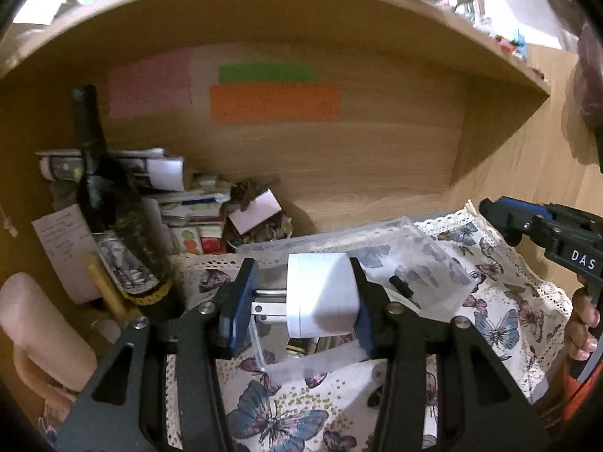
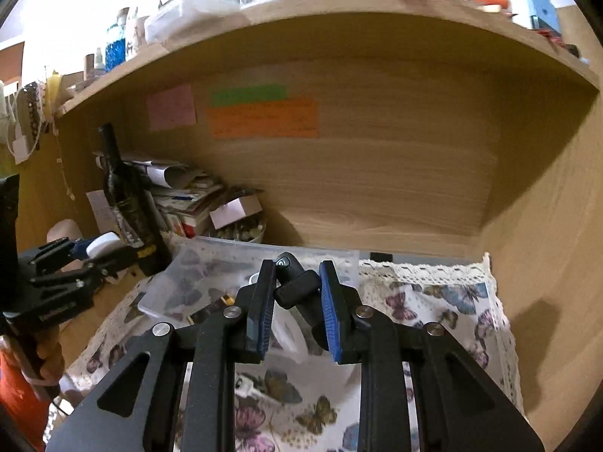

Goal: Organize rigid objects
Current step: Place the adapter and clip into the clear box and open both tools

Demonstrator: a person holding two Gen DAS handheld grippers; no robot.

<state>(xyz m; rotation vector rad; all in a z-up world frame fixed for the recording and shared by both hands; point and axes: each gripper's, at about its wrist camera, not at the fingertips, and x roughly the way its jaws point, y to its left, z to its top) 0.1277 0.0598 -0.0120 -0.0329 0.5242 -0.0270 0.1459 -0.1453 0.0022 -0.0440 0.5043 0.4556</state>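
Both hands are mid-carry: the left claw (image 1: 303,297) clamps a white plug adapter (image 1: 320,295), the right claw (image 2: 296,305) pinches a black adapter (image 2: 297,286). Next, I'd guess, each lowers into the clear box (image 1: 426,260) just ahead.

Ahead of the left tool (image 1: 305,297), the clear plastic box (image 1: 377,248) lies on the butterfly cloth (image 1: 508,301) and blocks a low forward path. To its left, the dark bottle (image 1: 109,203) stands upright before a pile of papers (image 1: 181,196), closing that corner. Ahead and right of the right tool (image 2: 297,293), the cloth lies bare up to the wooden back wall (image 2: 395,188). The shelf board (image 2: 339,11) limits room overhead.
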